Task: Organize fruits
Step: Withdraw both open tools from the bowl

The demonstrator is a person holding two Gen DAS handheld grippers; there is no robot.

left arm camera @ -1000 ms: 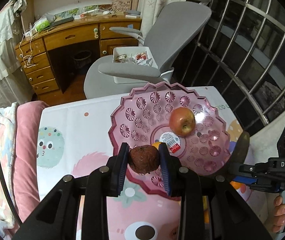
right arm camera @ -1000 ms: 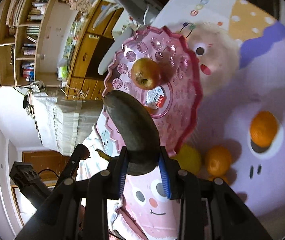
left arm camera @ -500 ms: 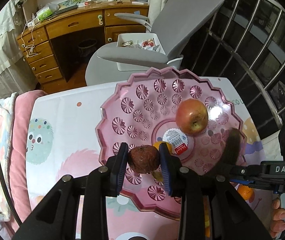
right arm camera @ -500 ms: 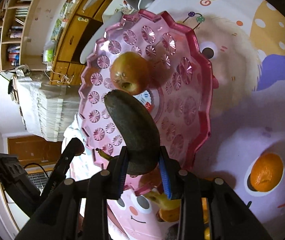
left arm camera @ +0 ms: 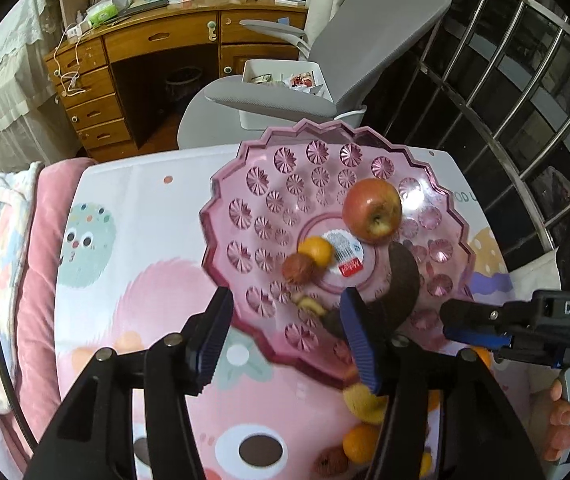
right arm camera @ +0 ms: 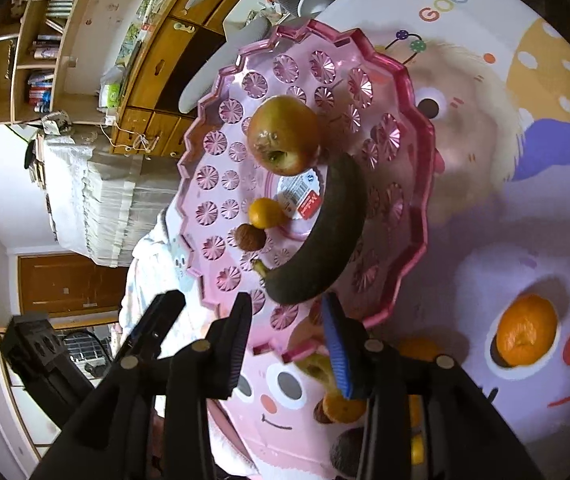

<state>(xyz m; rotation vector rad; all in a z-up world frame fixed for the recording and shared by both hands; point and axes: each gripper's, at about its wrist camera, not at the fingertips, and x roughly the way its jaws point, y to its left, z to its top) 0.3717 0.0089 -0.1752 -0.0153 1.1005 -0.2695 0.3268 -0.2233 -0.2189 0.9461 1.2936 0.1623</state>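
Both the left gripper (left arm camera: 285,328) and the right gripper (right arm camera: 287,330) have fingers apart, empty, at the pink tray (right arm camera: 417,216) near edge; dark banana (right arm camera: 325,240), apple (right arm camera: 283,134) inside tray.

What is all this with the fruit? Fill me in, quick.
A person holding two grippers is gathering fruit onto the pink plate. Both the left gripper and the right gripper are open and empty right now. On the plate lie an apple, a small orange fruit, a wrinkled brown fruit and a dark blackened banana. A tangerine and a few more pieces wait on the cartoon mat.
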